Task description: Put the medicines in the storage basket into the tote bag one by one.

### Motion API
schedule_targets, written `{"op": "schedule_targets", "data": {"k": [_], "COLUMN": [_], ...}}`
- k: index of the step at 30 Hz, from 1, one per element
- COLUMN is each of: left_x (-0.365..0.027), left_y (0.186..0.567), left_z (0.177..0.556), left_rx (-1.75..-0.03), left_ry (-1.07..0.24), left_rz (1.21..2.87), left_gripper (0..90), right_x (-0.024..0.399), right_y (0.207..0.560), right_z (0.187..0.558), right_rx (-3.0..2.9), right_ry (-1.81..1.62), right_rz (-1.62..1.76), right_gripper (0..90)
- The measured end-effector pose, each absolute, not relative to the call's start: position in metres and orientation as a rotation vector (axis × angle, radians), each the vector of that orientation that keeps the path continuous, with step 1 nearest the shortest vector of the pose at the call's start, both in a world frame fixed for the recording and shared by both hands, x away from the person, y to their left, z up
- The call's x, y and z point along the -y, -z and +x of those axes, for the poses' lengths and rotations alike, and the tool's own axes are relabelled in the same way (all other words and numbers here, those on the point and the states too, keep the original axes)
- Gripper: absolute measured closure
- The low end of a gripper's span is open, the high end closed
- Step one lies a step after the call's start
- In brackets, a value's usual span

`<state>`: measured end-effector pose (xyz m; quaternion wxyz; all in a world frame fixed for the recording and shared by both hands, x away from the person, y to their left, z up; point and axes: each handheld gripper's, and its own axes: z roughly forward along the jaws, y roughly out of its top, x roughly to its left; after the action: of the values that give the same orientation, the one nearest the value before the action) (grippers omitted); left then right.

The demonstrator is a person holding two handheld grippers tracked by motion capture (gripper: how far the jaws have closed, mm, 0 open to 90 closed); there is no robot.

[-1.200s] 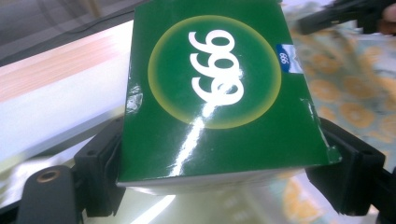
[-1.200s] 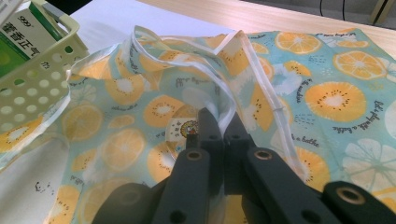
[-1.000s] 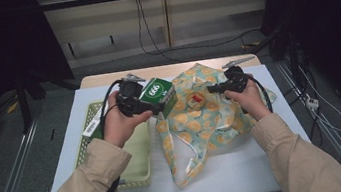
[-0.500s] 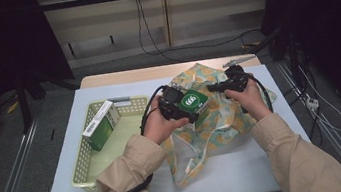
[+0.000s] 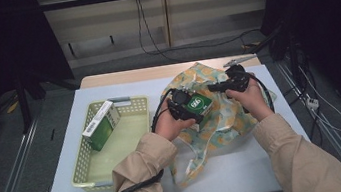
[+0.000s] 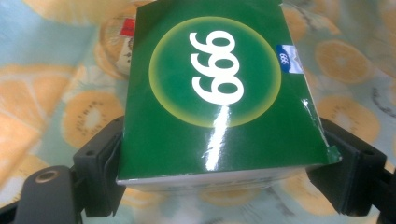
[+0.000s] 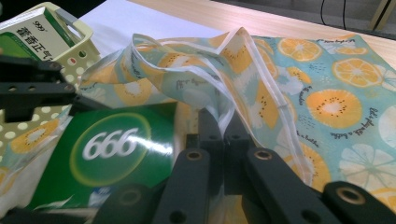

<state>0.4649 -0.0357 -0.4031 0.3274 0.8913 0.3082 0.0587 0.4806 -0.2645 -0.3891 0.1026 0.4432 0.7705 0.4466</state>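
Gripped the green box (image 5: 199, 105) across its sides with the left hand-held gripper (image 5: 191, 109), right above the fruit-print bag (image 5: 232, 117), near the middle of the worktop (image 5: 122, 90). Pinched the bag's white-edged rim (image 7: 233, 100) in the clenched right hand-held gripper (image 5: 215, 88), at two o'clock from the box. Left a second box (image 5: 101, 125) in the basket (image 5: 88, 174), at nine o'clock.

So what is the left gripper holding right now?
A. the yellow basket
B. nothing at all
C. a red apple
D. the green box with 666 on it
D: in the left gripper view the green box sits clamped between the two black jaws of the left gripper, over the fruit-print bag.
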Motion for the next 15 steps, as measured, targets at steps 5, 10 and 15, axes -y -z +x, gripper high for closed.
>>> {"op": "schedule_targets", "data": {"k": [5,10,15], "left_x": [0.036,0.037,0.042], "left_y": [0.406,0.411,0.413], "left_z": [0.478,0.491,0.502], "left_rx": [-0.853,-0.875,-0.872], "left_ry": [-0.232,-0.248,-0.295], "left_rz": [2.311,2.273,2.264], "left_gripper": [15.6,15.5,14.8], "right_x": [0.262,0.26,0.26], "right_y": [0.389,0.387,0.386], "right_z": [0.48,0.479,0.478], "right_rx": [-2.281,-2.286,-2.283], "right_ry": [-1.317,-1.316,-1.322], "right_rz": [1.305,1.303,1.303], "right_gripper": [89.5,89.6,89.6]}}
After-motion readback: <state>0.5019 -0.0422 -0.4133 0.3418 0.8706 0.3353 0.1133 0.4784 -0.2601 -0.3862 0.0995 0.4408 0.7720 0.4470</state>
